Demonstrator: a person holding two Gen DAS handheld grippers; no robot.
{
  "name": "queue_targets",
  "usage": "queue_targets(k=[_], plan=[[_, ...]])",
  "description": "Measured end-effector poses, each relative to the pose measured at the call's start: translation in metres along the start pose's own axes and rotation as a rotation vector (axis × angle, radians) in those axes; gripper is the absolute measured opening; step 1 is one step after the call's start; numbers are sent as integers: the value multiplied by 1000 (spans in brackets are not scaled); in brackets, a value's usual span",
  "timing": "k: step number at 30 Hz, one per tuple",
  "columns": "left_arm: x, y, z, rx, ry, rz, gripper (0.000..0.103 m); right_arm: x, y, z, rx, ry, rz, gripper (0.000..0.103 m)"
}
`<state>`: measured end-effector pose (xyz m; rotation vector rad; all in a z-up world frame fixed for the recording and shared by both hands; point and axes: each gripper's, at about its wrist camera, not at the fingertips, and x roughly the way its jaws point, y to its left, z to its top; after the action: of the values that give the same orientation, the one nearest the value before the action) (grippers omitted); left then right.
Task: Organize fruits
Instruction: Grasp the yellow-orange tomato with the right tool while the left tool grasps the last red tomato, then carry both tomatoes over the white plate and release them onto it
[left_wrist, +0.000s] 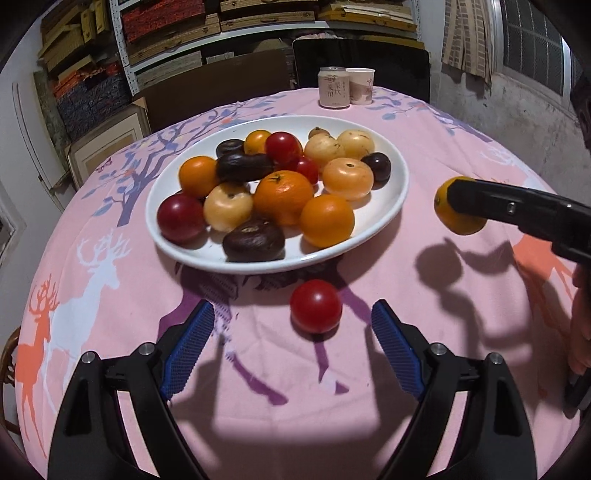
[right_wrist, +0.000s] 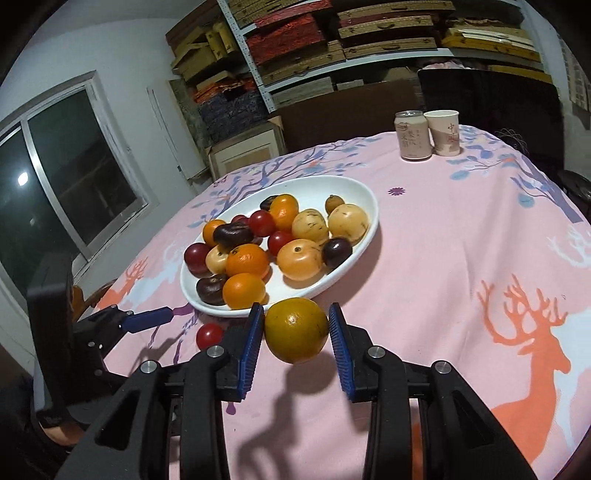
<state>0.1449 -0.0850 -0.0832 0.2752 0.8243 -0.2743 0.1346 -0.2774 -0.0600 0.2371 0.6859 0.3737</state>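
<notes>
An orange (right_wrist: 296, 330) hangs in the air between the two blue pads (right_wrist: 249, 354) of the right gripper (right_wrist: 297, 332). The pads press on its sides, and its shadow falls on the cloth below. It is just off the near rim of the white plate (right_wrist: 354, 192). The right gripper reaches in low and level, pointing at the plate.

A red tomato (left_wrist: 316, 305) sits on the pink tablecloth (left_wrist: 424, 325), near the plate's front rim. The left gripper (left_wrist: 293, 325) hangs above the cloth with its fingers spread wide apart. The tomato lies between the tips but touches neither.

The plate is piled with oranges, yellow fruits, red tomatoes and dark brown fruits. At the table's far edge stand a can (left_wrist: 333, 88) and a paper cup (left_wrist: 360, 86), side by side.
</notes>
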Motion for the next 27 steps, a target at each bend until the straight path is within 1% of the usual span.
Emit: queue_targets(k=[1, 2, 3, 4, 5, 6, 11, 13, 16, 22, 25, 27], plan=[[2, -1, 1, -5, 0, -2, 85, 0, 1, 0, -4, -1, 1, 36], [5, -1, 2, -13, 2, -10, 79, 1, 2, 0, -12, -1, 4, 36], [7, 0, 2, -17, 10, -18, 58, 2, 3, 0, -16, 0, 4, 36], [11, 1, 2, -24, 25, -34, 45, 3, 4, 0, -21, 3, 5, 36], [14, 4, 2, -38, 42, -61, 34, 4, 4, 0, -24, 6, 6, 36], [15, 7, 1, -56, 44, -79, 29, 4, 4, 0, -24, 6, 6, 36], [10, 14, -1, -96, 22, -91, 29, 2, 5, -2, -28, 3, 6, 36], [6, 15, -2, -97, 11, -91, 29, 1, 4, -2, -26, 3, 5, 36], [-5, 14, -5, -97, -14, -88, 29, 0, 4, -2, -25, 0, 6, 36], [-29, 25, -15, -148, -64, -113, 29, -4, 4, -3, -15, -17, 9, 36], [-42, 37, -12, -177, -100, -113, 29, -8, 8, 2, -15, -45, 22, 36], [-45, 43, -4, -194, -118, -114, 29, -6, 14, 10, -18, -45, 29, 36]])
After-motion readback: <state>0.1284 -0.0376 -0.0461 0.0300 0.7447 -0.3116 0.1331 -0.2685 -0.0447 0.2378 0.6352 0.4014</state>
